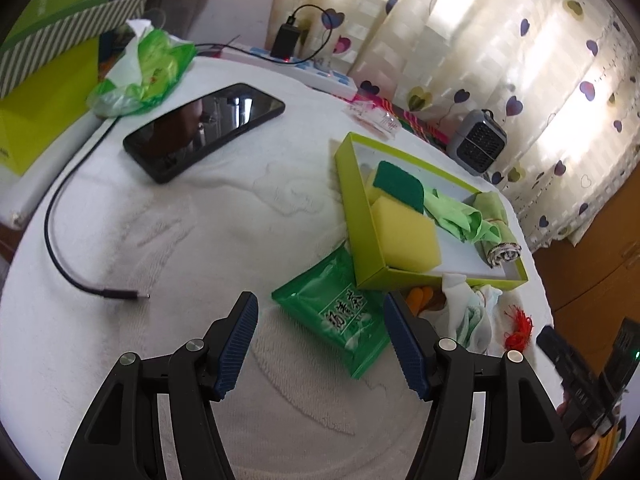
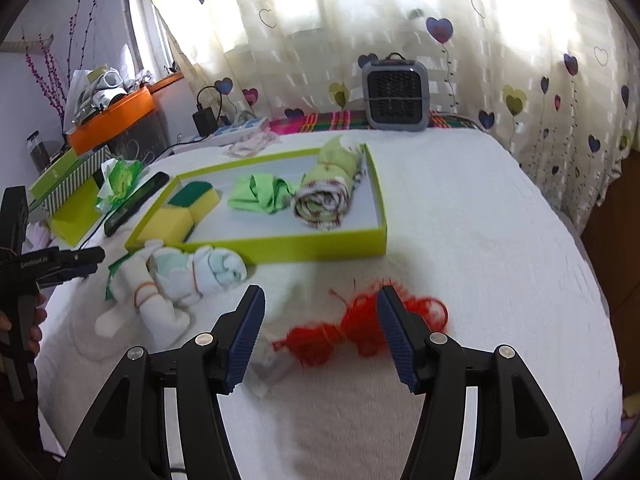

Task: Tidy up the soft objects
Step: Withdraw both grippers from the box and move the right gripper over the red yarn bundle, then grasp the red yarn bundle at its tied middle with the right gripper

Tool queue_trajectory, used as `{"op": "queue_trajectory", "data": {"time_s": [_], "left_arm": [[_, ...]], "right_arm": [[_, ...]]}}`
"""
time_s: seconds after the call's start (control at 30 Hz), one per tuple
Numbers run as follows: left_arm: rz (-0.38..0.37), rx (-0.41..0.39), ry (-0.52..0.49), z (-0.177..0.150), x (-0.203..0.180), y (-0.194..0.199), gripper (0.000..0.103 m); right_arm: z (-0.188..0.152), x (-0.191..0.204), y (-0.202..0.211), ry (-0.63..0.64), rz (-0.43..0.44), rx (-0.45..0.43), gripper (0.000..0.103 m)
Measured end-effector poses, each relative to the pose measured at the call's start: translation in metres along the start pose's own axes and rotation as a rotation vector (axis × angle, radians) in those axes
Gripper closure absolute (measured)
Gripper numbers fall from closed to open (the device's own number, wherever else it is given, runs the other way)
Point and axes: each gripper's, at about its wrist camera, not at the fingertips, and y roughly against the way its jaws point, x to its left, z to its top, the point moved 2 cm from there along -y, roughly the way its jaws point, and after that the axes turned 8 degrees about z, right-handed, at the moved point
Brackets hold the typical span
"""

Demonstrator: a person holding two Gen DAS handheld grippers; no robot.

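Observation:
A lime-green box lid (image 2: 320, 245) (image 1: 362, 216) lies on the white towel. It holds yellow sponges (image 2: 176, 216) (image 1: 404, 230), a green cloth (image 2: 260, 196) (image 1: 460, 216) and a rolled patterned cloth (image 2: 326, 196) (image 1: 502, 252). White rolled socks (image 2: 176, 280) (image 1: 468, 312) lie in front of the lid. A red yarn tangle (image 2: 352, 328) (image 1: 520, 326) lies just beyond my right gripper (image 2: 320, 332), which is open and empty. My left gripper (image 1: 320, 336) is open and empty above a green packet (image 1: 340, 312).
A black phone (image 1: 204, 130) and a black cable (image 1: 80, 276) lie on the towel at the left. A green tissue pack (image 1: 148, 68), green boxes (image 1: 44, 104), a power strip (image 1: 304, 68) and a small grey heater (image 2: 396, 96) stand around the edges.

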Motion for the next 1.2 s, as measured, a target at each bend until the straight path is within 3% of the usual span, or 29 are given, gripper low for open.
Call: {"op": "queue_trajectory", "data": {"time_s": [0.33, 0.7, 1.03, 1.2], "left_arm": [[-0.039, 0.027, 0.012, -0.015, 0.001, -0.006, 0.038], [-0.055, 0.039, 0.005, -0.016, 0.003, -0.011, 0.038], [-0.034, 0.037, -0.029, -0.017, 0.0, -0.012, 0.038], [-0.001, 0.031, -0.042, -0.018, -0.005, -0.013, 0.038]], "right_arm": [[-0.023, -0.012, 0.005, -0.111, -0.056, 0.023, 0.042], [-0.017, -0.014, -0.022, -0.204, -0.007, 0.082, 0.042], [-0.002, -0.015, -0.037, -0.195, -0.059, 0.088, 0.042], [-0.002, -0.011, -0.041, -0.132, -0.089, 0.103, 0.046]]}}
